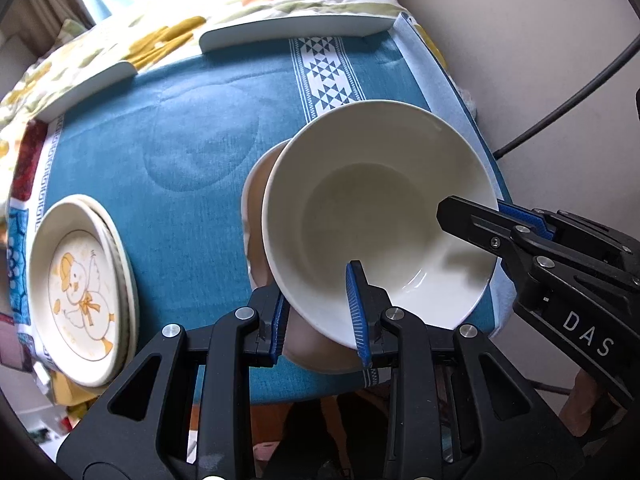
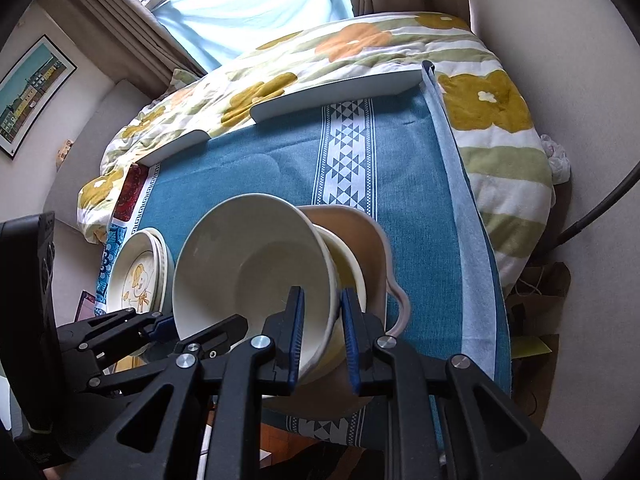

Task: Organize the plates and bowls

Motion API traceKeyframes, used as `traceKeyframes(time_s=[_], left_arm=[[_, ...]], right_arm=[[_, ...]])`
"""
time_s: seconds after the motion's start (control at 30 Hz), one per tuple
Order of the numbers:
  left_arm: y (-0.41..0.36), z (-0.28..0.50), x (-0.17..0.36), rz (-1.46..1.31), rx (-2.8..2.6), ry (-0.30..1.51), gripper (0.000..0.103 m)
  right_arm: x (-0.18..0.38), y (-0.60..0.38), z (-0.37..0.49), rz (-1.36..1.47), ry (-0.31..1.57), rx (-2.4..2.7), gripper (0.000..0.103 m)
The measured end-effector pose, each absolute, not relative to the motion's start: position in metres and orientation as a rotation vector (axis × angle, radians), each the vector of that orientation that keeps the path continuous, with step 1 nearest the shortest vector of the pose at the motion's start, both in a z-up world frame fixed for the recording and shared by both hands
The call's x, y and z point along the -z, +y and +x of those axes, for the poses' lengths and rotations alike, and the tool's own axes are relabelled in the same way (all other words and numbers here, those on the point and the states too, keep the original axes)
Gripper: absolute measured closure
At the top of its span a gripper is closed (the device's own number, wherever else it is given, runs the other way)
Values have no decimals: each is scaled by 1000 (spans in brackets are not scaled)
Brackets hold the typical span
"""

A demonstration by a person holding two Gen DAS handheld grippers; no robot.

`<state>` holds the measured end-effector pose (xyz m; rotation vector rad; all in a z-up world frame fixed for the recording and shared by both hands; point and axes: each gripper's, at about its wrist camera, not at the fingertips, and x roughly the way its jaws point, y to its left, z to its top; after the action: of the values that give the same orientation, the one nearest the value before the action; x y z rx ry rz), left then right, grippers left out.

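Observation:
A cream bowl is held tilted over a beige bowl on the blue tablecloth. My left gripper is shut on the cream bowl's near rim, one finger inside, one outside. My right gripper is shut on the rim at the right side. In the right wrist view my right gripper clamps the cream bowl, with a yellowish bowl nested in the beige bowl beneath. My left gripper holds the bowl's left rim. Stacked duck plates lie at the left.
The duck plates also show in the right wrist view. White trays sit at the cloth's far edge on a flowered quilt. A wall and a black cable are on the right. The table's near edge lies just under the grippers.

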<state>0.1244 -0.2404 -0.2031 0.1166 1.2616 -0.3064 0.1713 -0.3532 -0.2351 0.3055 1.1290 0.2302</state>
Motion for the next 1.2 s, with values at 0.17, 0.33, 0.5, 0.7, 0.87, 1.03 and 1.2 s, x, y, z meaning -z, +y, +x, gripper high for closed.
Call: traceKeyframes(time_s=[0.17, 0.33, 0.5, 0.7, 0.87, 1.03, 1.2], left_arm=[[-252, 124, 205, 210, 289, 1248, 79], [-259, 123, 206, 271, 273, 1237, 79], [-265, 124, 208, 327, 247, 1230, 79], [-269, 125, 210, 384, 218, 1230, 78], [-270, 126, 213, 410, 201, 1234, 78], [-269, 126, 212, 407, 201, 1233, 79], [-251, 130, 208, 258, 249, 1252, 79]], right_arm=[[240, -355, 171, 316, 1137, -219, 86], [243, -357, 169, 327, 1143, -211, 86], [244, -357, 169, 334, 1145, -214, 86], [247, -358, 169, 343, 1149, -218, 86], [247, -359, 169, 346, 1148, -221, 86], [247, -358, 170, 339, 1151, -221, 86], [245, -358, 170, 339, 1147, -228, 86]])
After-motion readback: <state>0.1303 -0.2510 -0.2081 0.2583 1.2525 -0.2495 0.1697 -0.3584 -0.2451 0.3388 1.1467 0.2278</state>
